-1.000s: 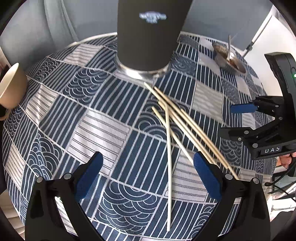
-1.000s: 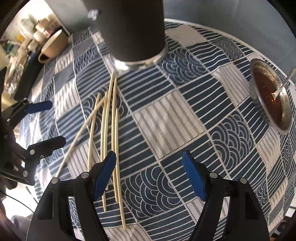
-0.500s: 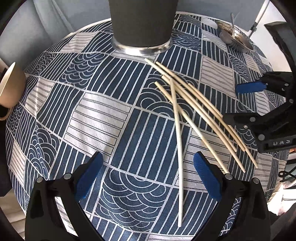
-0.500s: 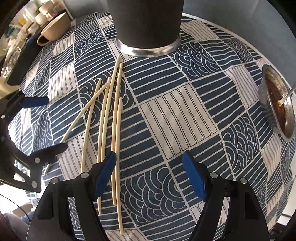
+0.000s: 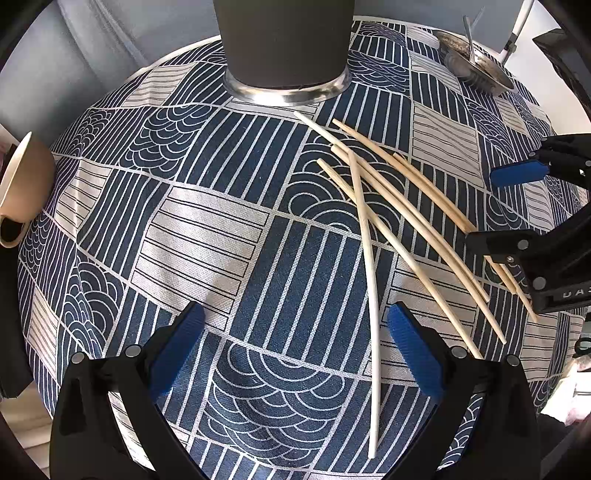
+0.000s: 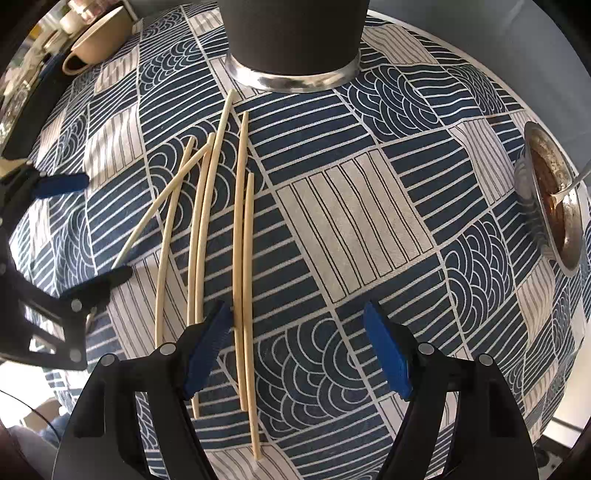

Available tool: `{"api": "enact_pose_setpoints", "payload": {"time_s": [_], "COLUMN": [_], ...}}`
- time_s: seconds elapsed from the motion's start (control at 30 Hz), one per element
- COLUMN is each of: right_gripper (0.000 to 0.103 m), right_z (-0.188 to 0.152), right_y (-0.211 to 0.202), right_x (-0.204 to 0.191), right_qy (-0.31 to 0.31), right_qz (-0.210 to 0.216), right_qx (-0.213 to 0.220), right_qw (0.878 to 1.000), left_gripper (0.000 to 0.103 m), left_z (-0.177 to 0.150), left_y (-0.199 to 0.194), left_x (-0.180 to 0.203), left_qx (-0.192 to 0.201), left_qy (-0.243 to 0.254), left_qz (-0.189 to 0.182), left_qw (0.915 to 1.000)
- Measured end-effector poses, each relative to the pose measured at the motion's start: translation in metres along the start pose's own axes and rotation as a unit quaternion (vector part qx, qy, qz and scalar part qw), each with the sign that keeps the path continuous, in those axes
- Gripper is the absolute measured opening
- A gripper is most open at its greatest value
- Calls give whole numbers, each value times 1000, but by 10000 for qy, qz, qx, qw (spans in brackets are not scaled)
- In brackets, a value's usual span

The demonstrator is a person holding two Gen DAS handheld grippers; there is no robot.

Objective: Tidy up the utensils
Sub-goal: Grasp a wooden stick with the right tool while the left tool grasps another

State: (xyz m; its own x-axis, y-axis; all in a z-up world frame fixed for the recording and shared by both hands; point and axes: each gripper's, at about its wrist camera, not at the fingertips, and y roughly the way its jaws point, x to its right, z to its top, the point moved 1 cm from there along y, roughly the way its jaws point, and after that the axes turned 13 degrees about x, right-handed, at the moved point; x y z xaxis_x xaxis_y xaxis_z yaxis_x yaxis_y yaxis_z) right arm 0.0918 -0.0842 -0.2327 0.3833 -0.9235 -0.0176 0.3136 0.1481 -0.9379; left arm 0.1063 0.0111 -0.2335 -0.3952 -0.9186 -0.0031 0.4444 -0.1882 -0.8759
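Note:
Several pale wooden chopsticks [image 5: 402, 206] lie loose on the blue patterned tablecloth [image 5: 207, 229], fanned out in front of a tall dark cylindrical holder [image 5: 284, 40] with a metal base. In the right wrist view the chopsticks [image 6: 240, 229] run lengthwise below the holder [image 6: 295, 33]. My left gripper [image 5: 295, 350] is open, low over the cloth, with one chopstick [image 5: 369, 277] crossing between its fingers near the right pad. My right gripper [image 6: 295, 350] is open, with two chopsticks passing just inside its left pad. Each gripper shows in the other's view: the right [image 5: 517, 206], the left [image 6: 74, 229].
A beige mug [image 5: 18, 192] lies at the table's left edge; it also shows in the right wrist view [image 6: 96, 37]. A metal bowl with sauce and a spoon [image 6: 554, 206] sits at the right edge, and it also shows in the left wrist view [image 5: 476, 62].
Both grippers have drawn closer to the cloth and the chopsticks, which now sit lower and larger in both views. The chopsticks have not moved on the cloth. Both grippers stay open.

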Motion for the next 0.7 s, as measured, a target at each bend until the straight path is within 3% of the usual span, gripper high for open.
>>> {"api": "enact_pose_setpoints", "payload": {"time_s": [0.17, 0.47, 0.53, 0.6, 0.63, 0.67, 0.7], "right_gripper": [69, 68, 59, 33, 25, 10, 8], "right_z": [-5, -1, -5, -5, -5, -6, -6], "right_y": [-3, 9, 8, 4, 2, -1, -1], "right_x": [17, 8, 14, 16, 18, 22, 25], "right_qy": [67, 10, 41, -23, -19, 40, 113], "right_qz": [-57, -194, -92, -60, -54, -89, -108], "right_qx": [62, -67, -34, 70, 102, 104, 107], "right_qw": [9999, 9998, 9999, 10000, 9999, 9999, 9998], "left_gripper": [98, 98, 97, 93, 88, 81, 76], "left_z": [-6, -2, -2, -2, -2, -1, 0], "left_y": [-1, 2, 2, 0, -3, -5, -8], "left_x": [-5, -1, 0, 1, 0, 0, -2], "left_qx": [41, 22, 15, -15, -29, -35, -37], "left_qy": [3, -89, -108, -73, -46, -25, -17], "left_qz": [-2, 74, 75, 43, 15, -5, -18], "left_qw": [10000, 9999, 9999, 10000, 10000, 10000, 10000]}}
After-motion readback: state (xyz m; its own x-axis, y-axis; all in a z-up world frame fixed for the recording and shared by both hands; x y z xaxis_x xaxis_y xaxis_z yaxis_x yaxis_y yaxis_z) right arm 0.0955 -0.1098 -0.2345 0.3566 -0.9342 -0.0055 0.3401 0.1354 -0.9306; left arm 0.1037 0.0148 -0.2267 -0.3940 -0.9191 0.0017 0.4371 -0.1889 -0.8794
